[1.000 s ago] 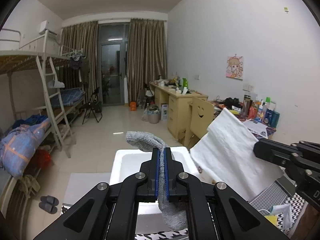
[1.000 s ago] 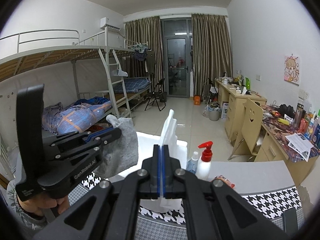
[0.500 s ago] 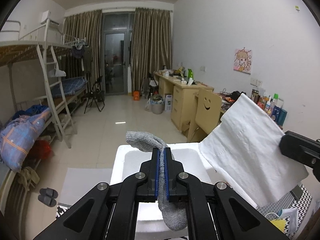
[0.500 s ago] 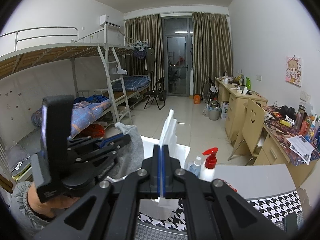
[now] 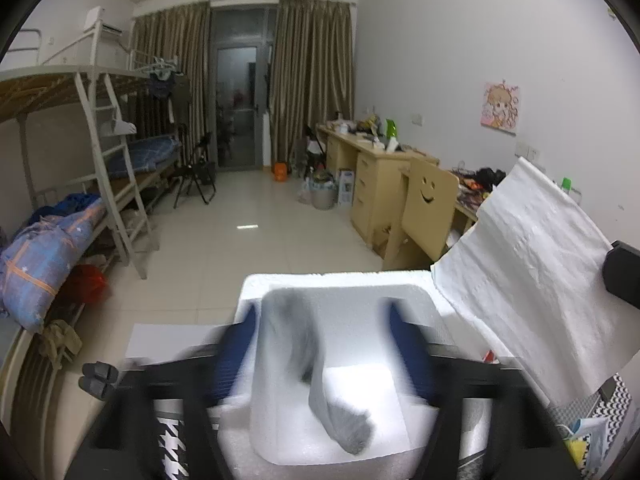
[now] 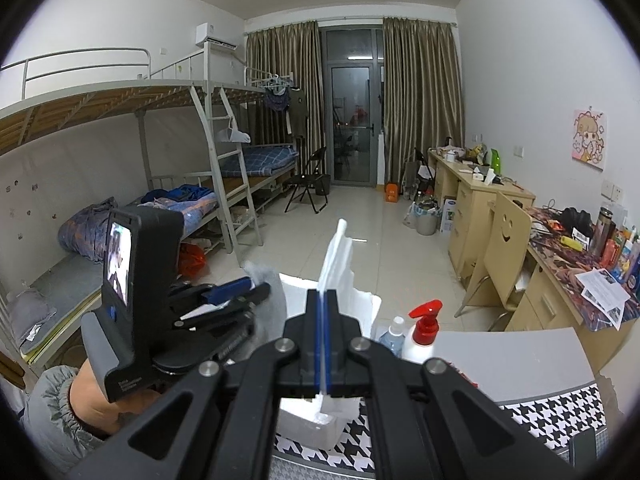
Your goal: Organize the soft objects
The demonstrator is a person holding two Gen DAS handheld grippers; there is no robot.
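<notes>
Above the near end of the white foam box (image 5: 320, 280), the left gripper (image 5: 320, 344) has just been opening, its blue pads (image 5: 234, 354) now spread wide and blurred; the grey sock (image 5: 344, 428) hangs loose between them, touching neither pad that I can see, its toe low inside the box; to the right, the right gripper (image 6: 322, 340) is pressed together on the thin edge of the white foam lid (image 6: 338, 256), holding it upright at the box's right side; a spray bottle (image 6: 422, 332) with a red nozzle stands just beside the box on the table (image 6: 520, 352).
</notes>
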